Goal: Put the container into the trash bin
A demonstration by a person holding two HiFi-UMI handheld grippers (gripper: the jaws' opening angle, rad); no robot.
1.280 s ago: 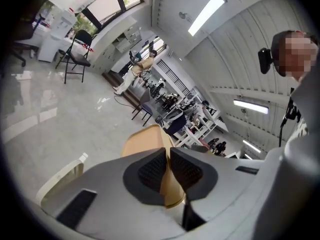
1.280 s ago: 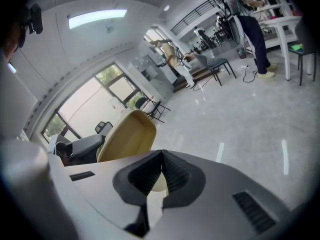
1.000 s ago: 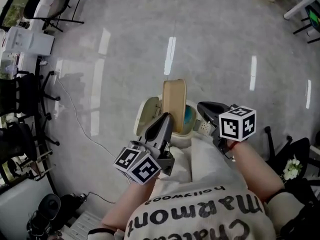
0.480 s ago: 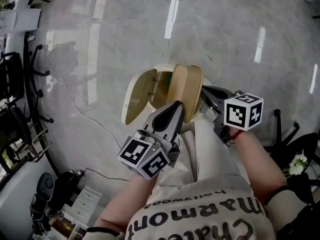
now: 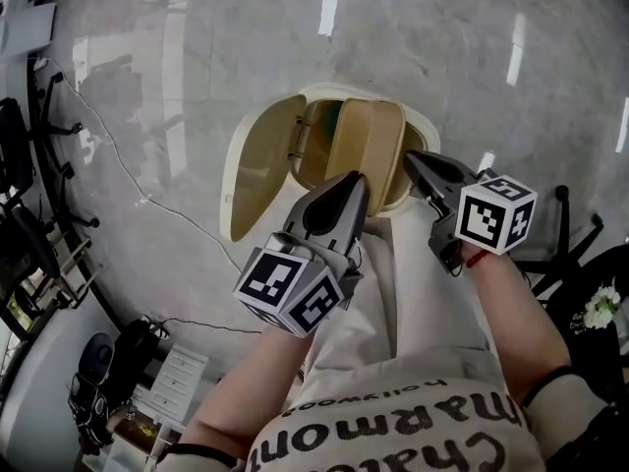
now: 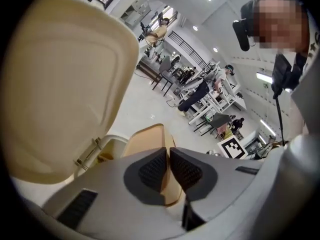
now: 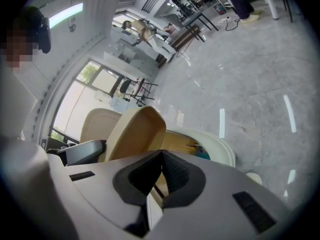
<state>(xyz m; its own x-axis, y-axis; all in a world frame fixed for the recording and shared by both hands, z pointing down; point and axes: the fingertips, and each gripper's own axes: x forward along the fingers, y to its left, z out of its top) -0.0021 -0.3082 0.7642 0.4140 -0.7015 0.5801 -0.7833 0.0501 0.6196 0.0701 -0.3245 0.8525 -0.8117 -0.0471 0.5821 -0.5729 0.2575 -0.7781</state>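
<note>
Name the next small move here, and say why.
Probably lower the container into the trash bin before releasing: the left gripper and right gripper each pinch an edge, it hangs over the opening, and the lid is swung open.

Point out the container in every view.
Head view: container, upper centre.
Left gripper view: centre, just above the jaws.
Right gripper view: left of centre, above the jaws.
Shared landmark: the open bin lid, next to the container in all three.
</note>
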